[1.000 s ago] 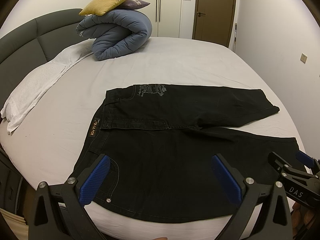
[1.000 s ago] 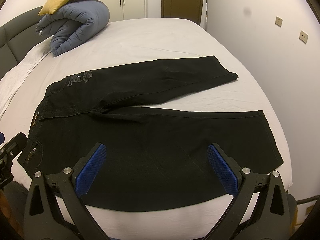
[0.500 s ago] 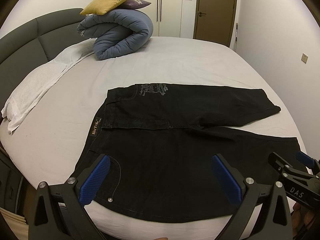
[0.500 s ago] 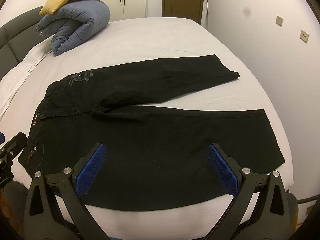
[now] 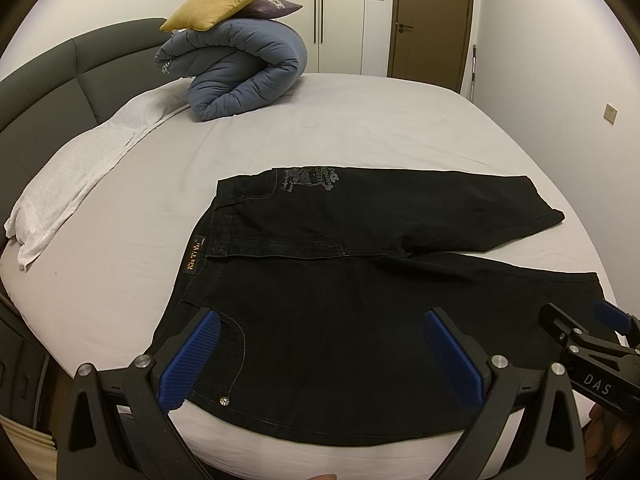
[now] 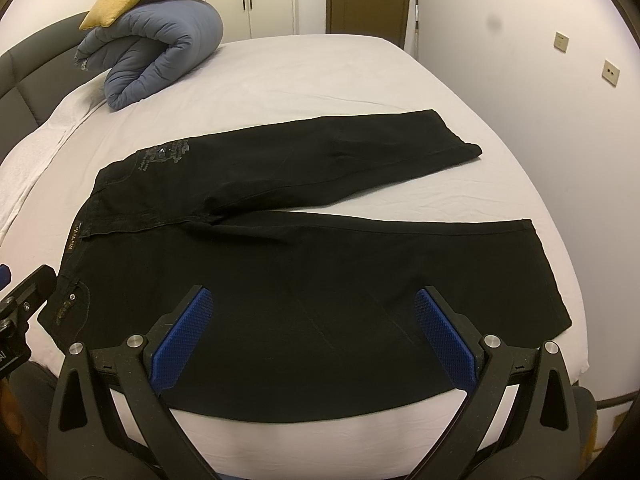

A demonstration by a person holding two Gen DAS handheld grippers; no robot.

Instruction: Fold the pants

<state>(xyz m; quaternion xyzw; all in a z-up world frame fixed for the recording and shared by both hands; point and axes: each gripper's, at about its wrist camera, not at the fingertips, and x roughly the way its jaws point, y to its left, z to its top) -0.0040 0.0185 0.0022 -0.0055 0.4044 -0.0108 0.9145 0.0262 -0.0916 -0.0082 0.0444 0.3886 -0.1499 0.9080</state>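
Observation:
Black pants (image 5: 340, 280) lie flat on the white bed, waistband to the left, both legs spread out to the right; they also show in the right wrist view (image 6: 300, 248). My left gripper (image 5: 320, 356) is open and empty, above the near edge of the pants by the waistband pocket. My right gripper (image 6: 314, 340) is open and empty, above the near leg. The right gripper's tip (image 5: 584, 340) shows at the right of the left wrist view; the left gripper's tip (image 6: 24, 300) shows at the left edge of the right wrist view.
A rolled blue duvet (image 5: 240, 72) with a yellow cushion (image 5: 216, 0) and a purple one on top sits at the far left. A white towel (image 5: 80, 168) lies along the dark headboard (image 5: 40, 80). The bed's near edge (image 6: 320, 432) is just below the grippers.
Both grippers have stayed open and almost still. The left view has shifted very slightly to the left; the pants have not moved.

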